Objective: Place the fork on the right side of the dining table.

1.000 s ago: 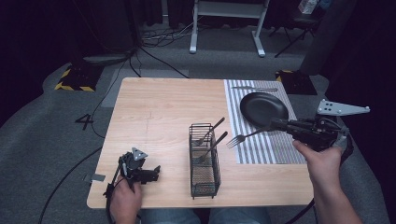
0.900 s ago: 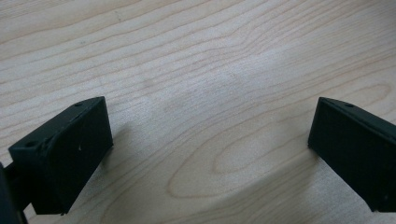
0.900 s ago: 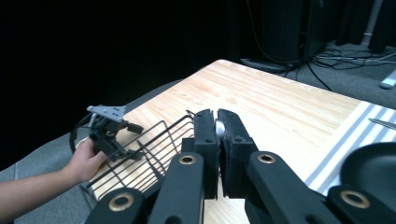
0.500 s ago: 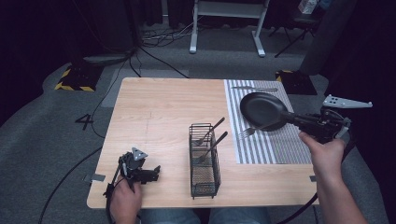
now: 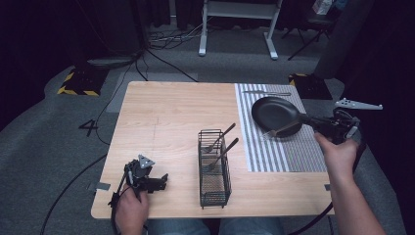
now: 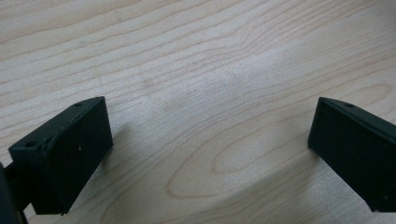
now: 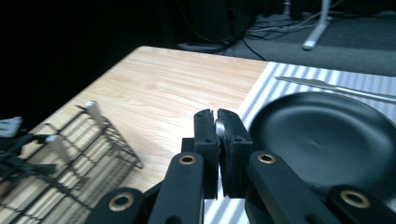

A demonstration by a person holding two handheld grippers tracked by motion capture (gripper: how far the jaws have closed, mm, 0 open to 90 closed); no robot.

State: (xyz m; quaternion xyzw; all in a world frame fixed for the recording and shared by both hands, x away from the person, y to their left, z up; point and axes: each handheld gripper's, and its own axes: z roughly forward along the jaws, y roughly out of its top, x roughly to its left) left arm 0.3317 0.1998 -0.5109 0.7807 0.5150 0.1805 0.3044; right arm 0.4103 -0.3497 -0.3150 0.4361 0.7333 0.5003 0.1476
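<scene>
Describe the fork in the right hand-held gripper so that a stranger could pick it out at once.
Start at the striped mat on the table's right side and find the black plate on it. The fork lies across the plate's near edge, its handle clamped in the right hand-held gripper. The two other forks stand in the wire basket; the knife lies beyond the plate.

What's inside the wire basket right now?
Two forks stand slanted in the far end of the black wire basket, handles leaning out over the rim toward the striped mat. The near end looks bare. Their tines are partly screened by the mesh.
</scene>
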